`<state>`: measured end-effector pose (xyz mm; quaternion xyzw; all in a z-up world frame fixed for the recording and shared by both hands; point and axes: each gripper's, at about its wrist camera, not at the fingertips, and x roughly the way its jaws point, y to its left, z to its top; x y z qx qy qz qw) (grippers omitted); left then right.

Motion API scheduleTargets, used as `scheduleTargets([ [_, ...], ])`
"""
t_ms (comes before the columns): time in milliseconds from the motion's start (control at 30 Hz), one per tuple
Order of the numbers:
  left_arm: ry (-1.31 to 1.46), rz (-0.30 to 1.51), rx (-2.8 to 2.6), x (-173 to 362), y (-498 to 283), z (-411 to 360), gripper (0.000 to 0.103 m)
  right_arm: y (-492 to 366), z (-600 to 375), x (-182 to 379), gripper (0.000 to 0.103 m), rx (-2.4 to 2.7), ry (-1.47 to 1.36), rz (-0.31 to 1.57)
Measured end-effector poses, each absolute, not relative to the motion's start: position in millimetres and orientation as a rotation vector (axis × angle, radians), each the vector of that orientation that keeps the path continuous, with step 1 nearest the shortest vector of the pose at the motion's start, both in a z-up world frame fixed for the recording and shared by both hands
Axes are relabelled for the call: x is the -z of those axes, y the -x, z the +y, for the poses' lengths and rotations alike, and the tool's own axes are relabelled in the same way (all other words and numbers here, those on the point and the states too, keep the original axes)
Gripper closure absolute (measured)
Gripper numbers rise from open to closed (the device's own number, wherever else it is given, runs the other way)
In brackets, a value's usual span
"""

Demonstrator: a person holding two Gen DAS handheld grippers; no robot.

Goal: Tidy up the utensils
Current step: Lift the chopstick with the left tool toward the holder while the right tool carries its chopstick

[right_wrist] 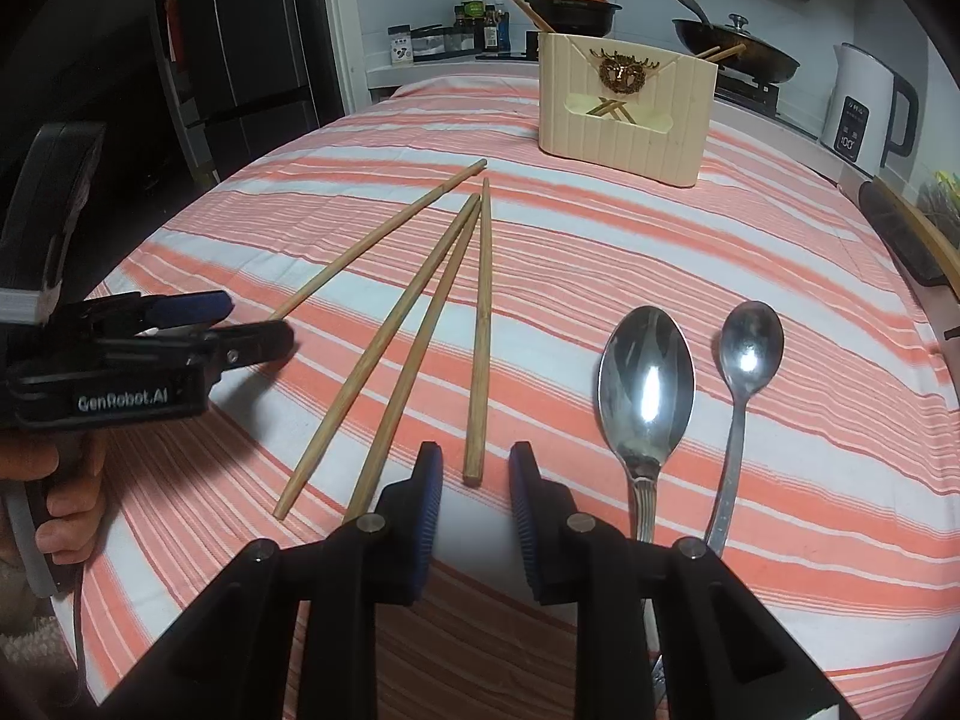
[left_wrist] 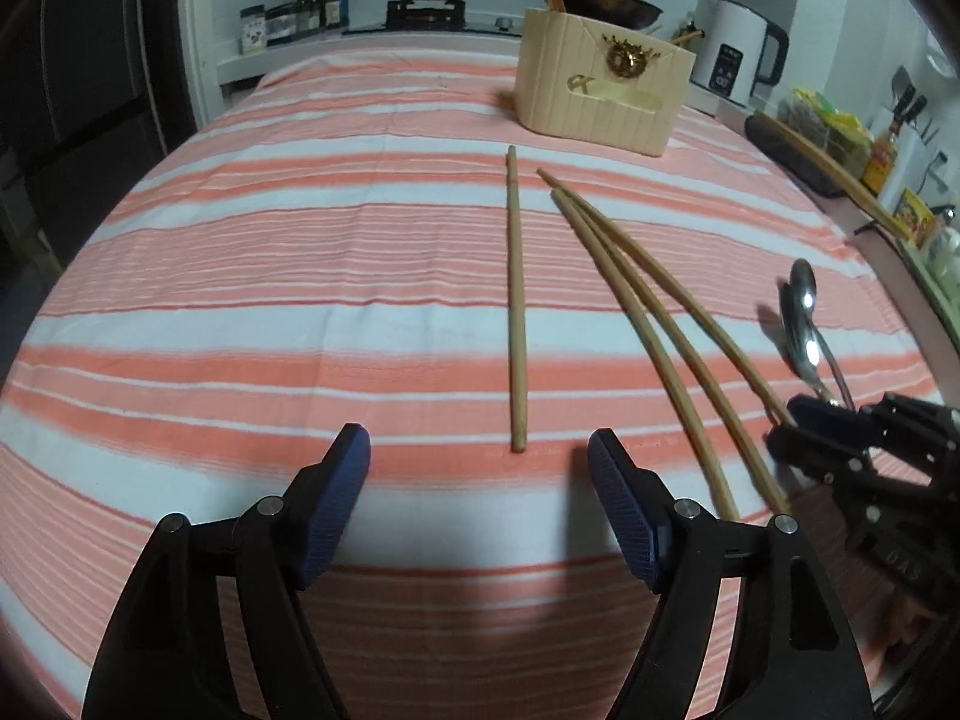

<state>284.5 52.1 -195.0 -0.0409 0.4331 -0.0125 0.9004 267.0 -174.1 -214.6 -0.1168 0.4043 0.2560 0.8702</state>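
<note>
My left gripper (left_wrist: 479,450) gapes wide, empty | round wooden chopstick (left_wrist: 515,306) straight ahead between fingertips | my right gripper (right_wrist: 475,465) narrowly parted, empty, square chopstick (right_wrist: 479,336) just ahead

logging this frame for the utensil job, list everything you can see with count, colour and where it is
chopsticks: four loose, tan, on the cloth, left of the spoons
spoons: two, steel, on the cloth, right of the chopsticks
holder: one, cream, far end of the cloth, chopsticks sticking out of it
cloth: one, orange and white stripes, over the table
pot: one, black with orange lid, on the stove
wok: one, black, on the stove
kettle: one, white, right counter
bottles: several, dark, back left
left gripper: open, empty
right gripper: open, empty
</note>
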Motion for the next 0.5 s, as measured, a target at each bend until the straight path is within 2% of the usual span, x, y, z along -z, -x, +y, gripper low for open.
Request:
scheduleTargets([
  [100, 0.048, 0.903, -0.003, 196, -289, 46, 0.030, -267, -175, 214, 0.079, -0.538, 0.238, 0.847],
  [233, -0.004, 0.895, 0.015, 195, -293, 34, 0.045, -268, -180, 214, 0.079, -0.532, 0.217, 0.849],
  [367, -0.003, 0.890, 0.032, 194, -293, 34, 0.055, -267, -174, 214, 0.079, -0.520, 0.247, 0.845],
  [400, -0.002, 0.887, 0.032, 194, -293, 34, 0.070, -267, -172, 215, 0.079, -0.513, 0.256, 0.845],
  [433, -0.002, 0.884, 0.037, 194, -293, 34, 0.093, -267, -169, 215, 0.079, -0.509, 0.271, 0.844],
  [467, -0.001, 0.884, 0.050, 193, -293, 33, 0.099, -267, -167, 215, 0.080, -0.503, 0.285, 0.841],
  [500, -0.007, 0.883, 0.049, 193, -293, 31, 0.100, -267, -165, 215, 0.083, -0.502, 0.293, 0.838],
])
